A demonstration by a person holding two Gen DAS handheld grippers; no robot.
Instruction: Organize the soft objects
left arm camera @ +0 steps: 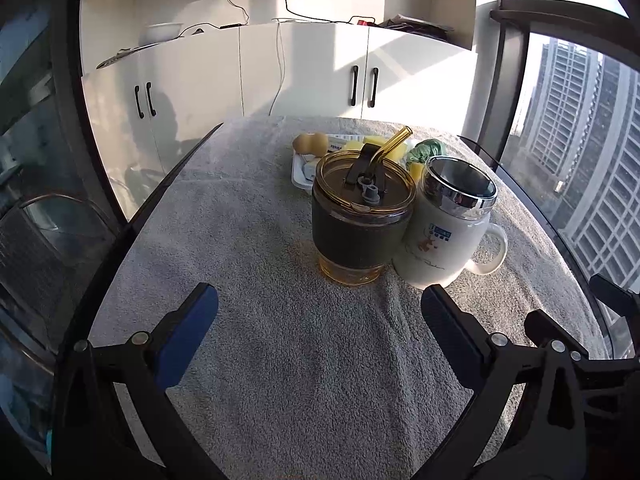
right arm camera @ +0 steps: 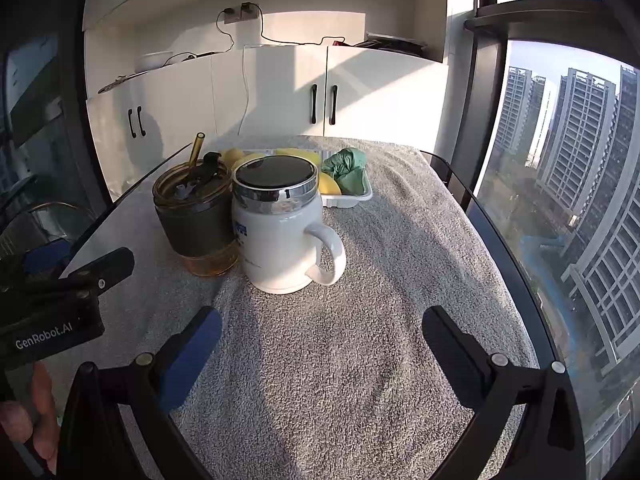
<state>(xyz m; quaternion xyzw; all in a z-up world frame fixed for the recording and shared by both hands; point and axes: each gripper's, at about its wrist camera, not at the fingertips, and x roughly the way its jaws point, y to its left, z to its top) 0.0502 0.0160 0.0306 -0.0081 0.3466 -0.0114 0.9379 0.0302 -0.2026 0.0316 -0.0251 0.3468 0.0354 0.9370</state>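
Both tools hover over the towel-covered counter [left arm camera: 280, 360], the left tool [left arm camera: 319, 312] and right tool [right arm camera: 322, 334] each spread apart and empty. Beyond the tumbler [left arm camera: 358, 216] and mug [right arm camera: 280, 228], a crumpled green cloth [right arm camera: 346, 170] and yellow soft pieces [right arm camera: 330, 185] lie in the white tray [right arm camera: 352, 199]; the cloth's long axis is unclear.

Towel [right arm camera: 360, 340]: grey looped terry cloth, matt, rough. Mug [right arm camera: 280, 240]: glossy white ceramic, polished metal lid rim. Tumbler [left arm camera: 360, 208]: clear amber glass or plastic.
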